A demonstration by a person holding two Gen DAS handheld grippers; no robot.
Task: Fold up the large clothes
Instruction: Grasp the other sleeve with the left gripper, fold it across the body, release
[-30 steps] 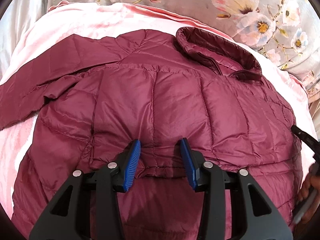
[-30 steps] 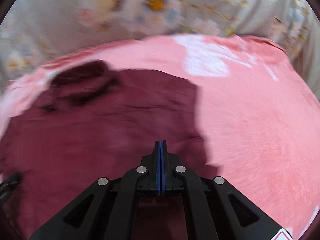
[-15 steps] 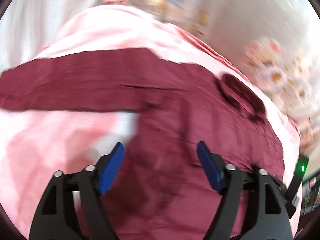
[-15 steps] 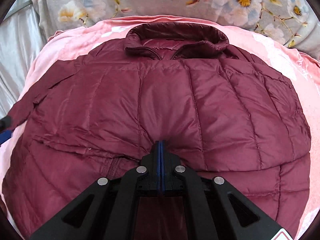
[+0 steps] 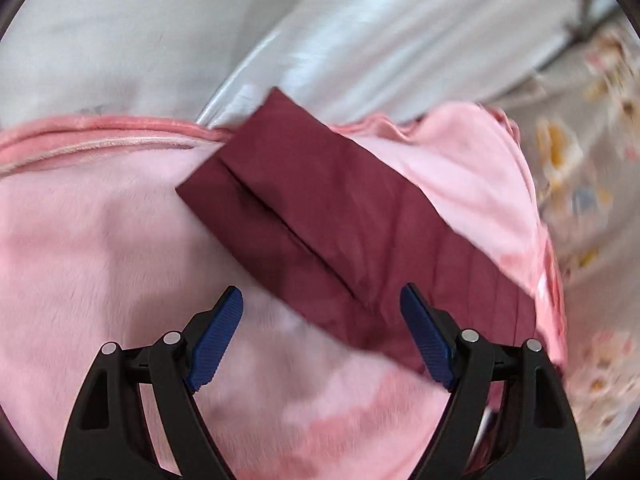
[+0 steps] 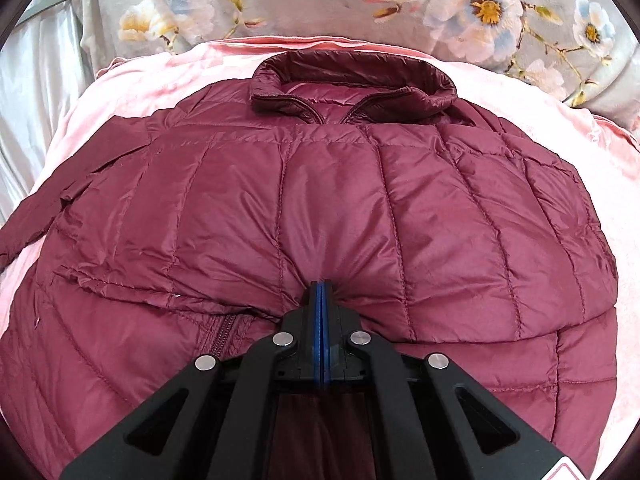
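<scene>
A maroon quilted jacket [image 6: 320, 184] lies front up on a pink blanket [image 6: 132, 80], its collar [image 6: 352, 80] at the far side. Part of it is folded over across the body, above the zip. My right gripper [image 6: 321, 284] is shut, and its tips press into the puffy fabric near the middle, where puckers radiate from them. In the left wrist view one flat maroon sleeve [image 5: 320, 200] stretches diagonally across the blanket [image 5: 100, 240] to its far edge. My left gripper [image 5: 320, 292] hangs open above the sleeve's near part, with nothing held between its blue pads [image 5: 216, 340].
A grey floral cover [image 6: 480, 0] lies beyond the blanket's far edge. A pale silvery sheet [image 5: 360, 40] runs past the blanket's edge near the sleeve's cuff. The blanket's hem [image 5: 100, 136] is folded in a ridge at the left.
My left gripper has opened wider and swung left from the jacket's body out over the sleeve. The right gripper came onto the jacket's middle and has stayed there, shut.
</scene>
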